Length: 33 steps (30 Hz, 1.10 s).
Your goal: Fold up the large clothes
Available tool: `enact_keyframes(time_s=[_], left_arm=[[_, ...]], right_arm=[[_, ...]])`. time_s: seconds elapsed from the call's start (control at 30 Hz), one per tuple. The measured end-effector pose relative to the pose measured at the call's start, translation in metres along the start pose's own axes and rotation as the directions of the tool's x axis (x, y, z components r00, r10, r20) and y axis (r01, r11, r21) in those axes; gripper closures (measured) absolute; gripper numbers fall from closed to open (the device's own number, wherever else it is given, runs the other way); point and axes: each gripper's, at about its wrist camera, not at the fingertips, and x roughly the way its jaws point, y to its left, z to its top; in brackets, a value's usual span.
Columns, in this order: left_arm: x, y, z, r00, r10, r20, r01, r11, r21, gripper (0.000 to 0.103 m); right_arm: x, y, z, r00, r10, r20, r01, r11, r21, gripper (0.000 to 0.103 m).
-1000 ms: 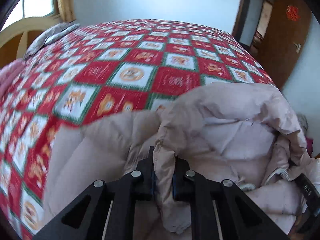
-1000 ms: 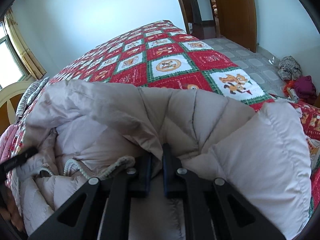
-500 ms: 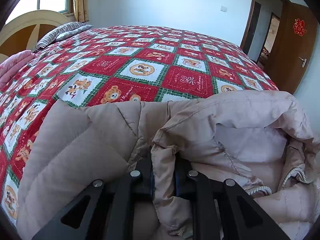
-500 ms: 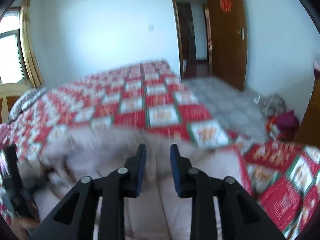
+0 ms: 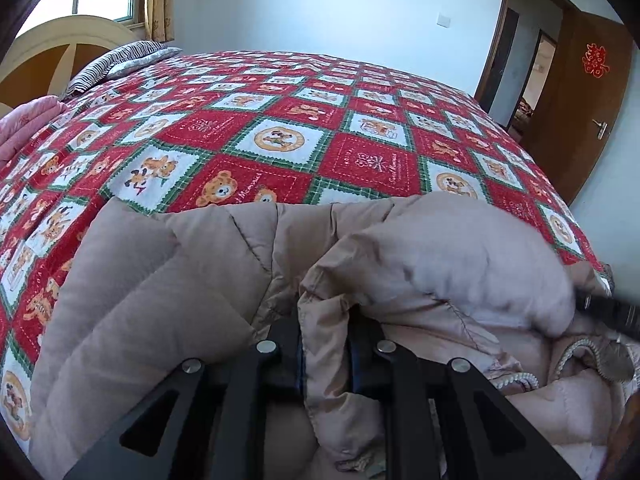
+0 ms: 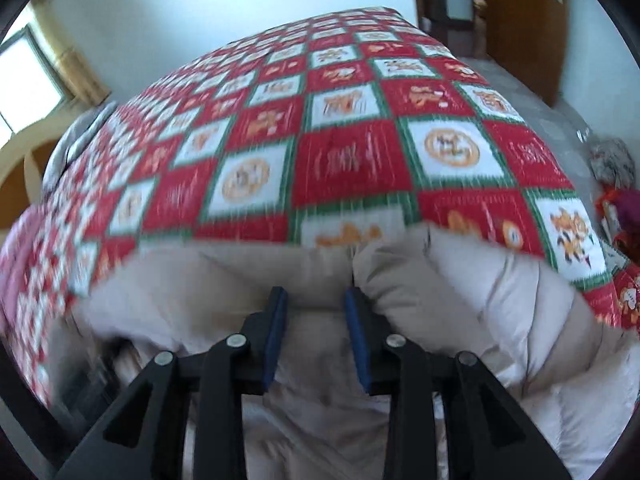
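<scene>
A large beige padded jacket (image 5: 160,300) lies bunched on the near part of the bed. My left gripper (image 5: 324,320) is shut on a fold of its fabric, which hangs between the fingers. A white drawcord (image 5: 576,352) shows at the right. In the right wrist view the jacket (image 6: 480,300) lies under my right gripper (image 6: 316,300), which is open and empty just above the fabric; this view is motion-blurred. A dark bar (image 5: 608,312) at the right edge of the left wrist view looks like the other gripper.
The bed has a red, white and green patchwork bedspread (image 5: 280,140). A striped pillow (image 5: 116,60) and a pink cloth (image 5: 24,124) lie at the far left. A brown door (image 5: 580,100) stands at the right. Bundles lie on the floor (image 6: 612,160) to the right.
My right gripper has let go of the jacket, opened, and is moving over it. My left gripper keeps its hold and has lowered the jacket onto the bed.
</scene>
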Motion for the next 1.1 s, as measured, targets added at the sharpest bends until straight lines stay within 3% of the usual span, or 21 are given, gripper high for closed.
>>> enact_keyframes(time_s=[0.1, 0.17, 0.23, 0.33, 0.43, 0.5, 0.57, 0.73, 0.87, 1.03, 1.1], left_arm=[[-0.004, 0.005, 0.001, 0.998, -0.057, -0.007, 0.057, 0.998, -0.017, 0.082], [-0.018, 0.011, 0.001, 0.994, -0.109, -0.006, 0.109, 0.994, -0.025, 0.082], [-0.047, 0.01, 0.0, 0.992, -0.114, 0.047, 0.113, 0.993, 0.026, 0.082], [-0.088, -0.008, 0.011, 0.981, -0.125, 0.15, 0.105, 0.985, 0.134, 0.082], [-0.098, -0.032, 0.051, 0.965, -0.186, 0.186, 0.161, 0.977, 0.143, 0.082], [-0.086, -0.048, 0.073, 0.964, -0.2, 0.177, 0.178, 0.975, 0.135, 0.068], [-0.057, -0.066, 0.084, 0.97, -0.223, 0.1, 0.208, 0.968, 0.144, 0.065], [0.007, -0.084, 0.044, 0.992, -0.125, -0.023, 0.127, 0.966, 0.227, 0.065], [0.015, -0.068, 0.022, 0.989, -0.147, 0.005, 0.143, 0.972, 0.184, 0.065], [0.032, -0.08, 0.018, 0.997, -0.075, -0.032, 0.081, 0.966, 0.244, 0.065], [0.035, -0.082, 0.016, 0.998, -0.059, -0.036, 0.066, 0.963, 0.26, 0.065]], right_arm=[[0.0, 0.002, -0.015, 0.998, -0.031, 0.06, 0.035, 0.997, -0.063, 0.072], [0.002, 0.011, -0.019, 0.992, -0.09, 0.09, 0.1, 0.99, -0.105, 0.072], [0.006, 0.023, -0.018, 0.983, -0.152, 0.107, 0.167, 0.974, -0.156, 0.072], [0.006, 0.024, -0.017, 0.978, -0.173, 0.117, 0.192, 0.966, -0.172, 0.072], [0.005, 0.024, -0.018, 0.978, -0.17, 0.123, 0.19, 0.967, -0.169, 0.072], [0.004, 0.024, -0.019, 0.976, -0.172, 0.13, 0.192, 0.967, -0.168, 0.072], [0.003, 0.024, -0.02, 0.976, -0.167, 0.137, 0.189, 0.968, -0.164, 0.072], [0.0, 0.018, -0.021, 0.982, -0.123, 0.143, 0.142, 0.981, -0.133, 0.072], [-0.002, 0.015, -0.021, 0.984, -0.091, 0.154, 0.11, 0.987, -0.114, 0.072], [-0.009, 0.02, -0.022, 0.977, -0.109, 0.183, 0.133, 0.983, -0.125, 0.072], [-0.022, 0.015, -0.024, 0.971, -0.095, 0.221, 0.114, 0.99, -0.079, 0.072]])
